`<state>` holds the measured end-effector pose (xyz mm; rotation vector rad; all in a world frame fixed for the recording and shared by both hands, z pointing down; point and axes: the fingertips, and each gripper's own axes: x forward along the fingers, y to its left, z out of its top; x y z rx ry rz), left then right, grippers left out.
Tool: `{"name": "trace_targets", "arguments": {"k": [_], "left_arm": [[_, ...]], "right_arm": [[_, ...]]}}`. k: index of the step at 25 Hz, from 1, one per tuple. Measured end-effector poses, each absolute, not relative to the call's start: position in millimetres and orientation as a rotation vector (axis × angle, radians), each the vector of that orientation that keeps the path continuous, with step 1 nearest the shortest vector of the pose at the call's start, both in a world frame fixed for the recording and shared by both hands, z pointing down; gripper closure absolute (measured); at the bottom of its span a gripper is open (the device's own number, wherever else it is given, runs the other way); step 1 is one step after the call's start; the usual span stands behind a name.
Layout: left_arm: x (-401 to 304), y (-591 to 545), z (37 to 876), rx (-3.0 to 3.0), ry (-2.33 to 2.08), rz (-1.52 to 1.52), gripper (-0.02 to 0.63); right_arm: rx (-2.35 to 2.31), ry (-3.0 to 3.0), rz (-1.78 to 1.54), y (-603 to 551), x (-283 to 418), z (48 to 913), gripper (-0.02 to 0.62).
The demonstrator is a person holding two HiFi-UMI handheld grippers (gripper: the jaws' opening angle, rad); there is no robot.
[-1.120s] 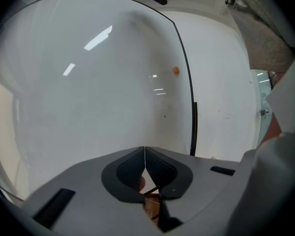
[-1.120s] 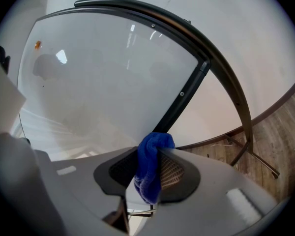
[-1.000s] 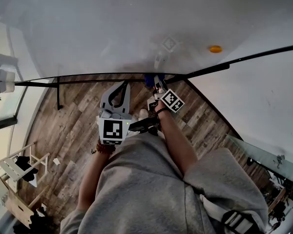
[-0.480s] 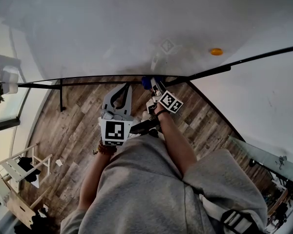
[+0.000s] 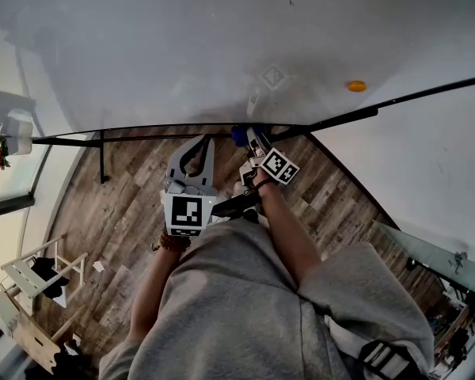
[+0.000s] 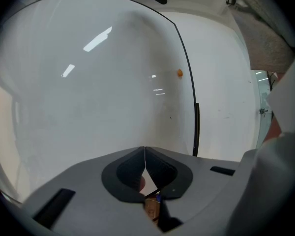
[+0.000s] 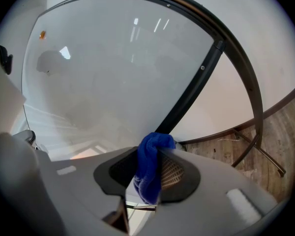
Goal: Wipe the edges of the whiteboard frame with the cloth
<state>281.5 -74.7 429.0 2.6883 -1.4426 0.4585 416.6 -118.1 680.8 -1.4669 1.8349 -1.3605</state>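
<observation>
Blue cloth at the whiteboard frame's lower edge, both grippers barely moved since a second ago
The left gripper (image 5: 203, 140) is closed on nothing; just beside it the right gripper (image 5: 251, 138) clamps the cloth (image 7: 150, 173), lengthwise along its jaws, bunched end pointing ahead at the black frame (image 7: 188, 101)

The left forearm (image 5: 153, 287) and right forearm (image 5: 287, 234) reach forward, side by side. The left hand-held gripper (image 6: 144, 152) points ahead, its jaws pressed together with nothing between them. The right hand-held gripper (image 7: 152, 157) is stretched slightly farther out, its jaws clamped on a blue cloth (image 7: 147, 181).
</observation>
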Motion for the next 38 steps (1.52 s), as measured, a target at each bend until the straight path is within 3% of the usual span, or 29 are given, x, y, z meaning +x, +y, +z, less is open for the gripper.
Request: {"name": "trace_targets", "arguments": {"k": [11, 21, 38], "left_arm": [[220, -76, 425, 2.760, -1.341, 0.367, 0.594], [127, -81, 445, 2.759, -1.226, 0.563, 0.594], [110, -79, 459, 2.864, -0.975, 0.545, 0.594]], "right_arm": [[-1.524, 1.741, -1.316, -124, 365, 682, 0.477], [-1.572, 1.351, -1.193, -126, 361, 689, 0.477], [-1.489, 1.365, -1.132, -129, 317, 688, 0.479]]}}
